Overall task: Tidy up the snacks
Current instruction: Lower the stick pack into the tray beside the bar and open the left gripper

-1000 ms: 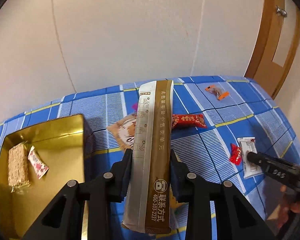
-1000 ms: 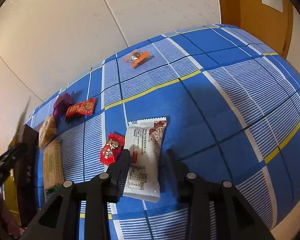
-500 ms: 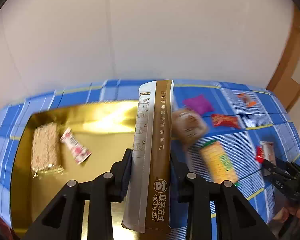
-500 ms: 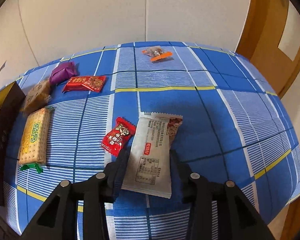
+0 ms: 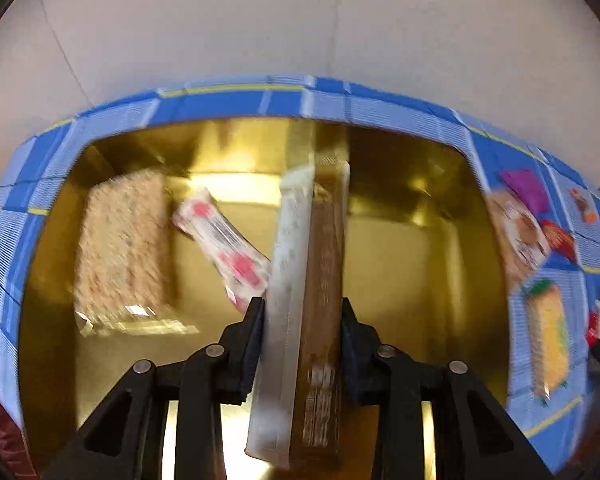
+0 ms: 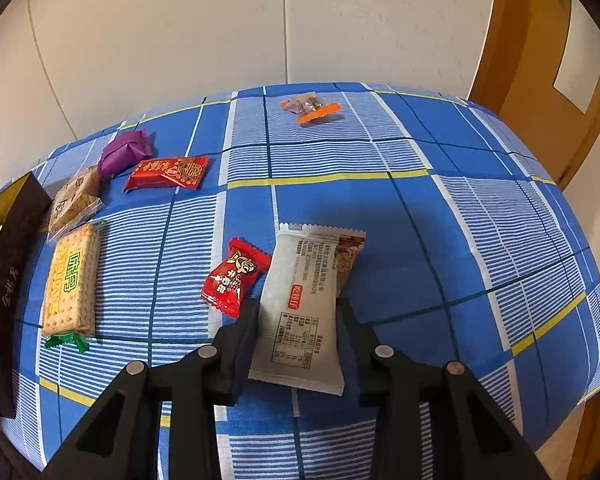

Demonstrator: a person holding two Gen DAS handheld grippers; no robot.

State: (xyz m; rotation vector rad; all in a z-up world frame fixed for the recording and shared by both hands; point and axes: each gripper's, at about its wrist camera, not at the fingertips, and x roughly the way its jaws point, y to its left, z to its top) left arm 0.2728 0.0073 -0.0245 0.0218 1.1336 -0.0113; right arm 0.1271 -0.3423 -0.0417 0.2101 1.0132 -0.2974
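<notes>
White wall backs a blue checked surface [image 5: 228, 102]. Left wrist view: the left tool [image 5: 302, 320] clenches a long brown-and-white snack pack [image 5: 304, 280] between its jaws, which begin to ease apart, above the gold tray [image 5: 400, 264]. A rice-cracker block [image 5: 124, 248] and pink-printed sachet [image 5: 224, 244] already lie inside. Step in hand: depositing; next, release fully and withdraw. Right wrist view: the right tool [image 6: 298, 312] straddles a white wafer packet [image 6: 304, 308], jaws closing on its edges, beside a red candy [image 6: 236, 276]. Next: lift toward the tray.
</notes>
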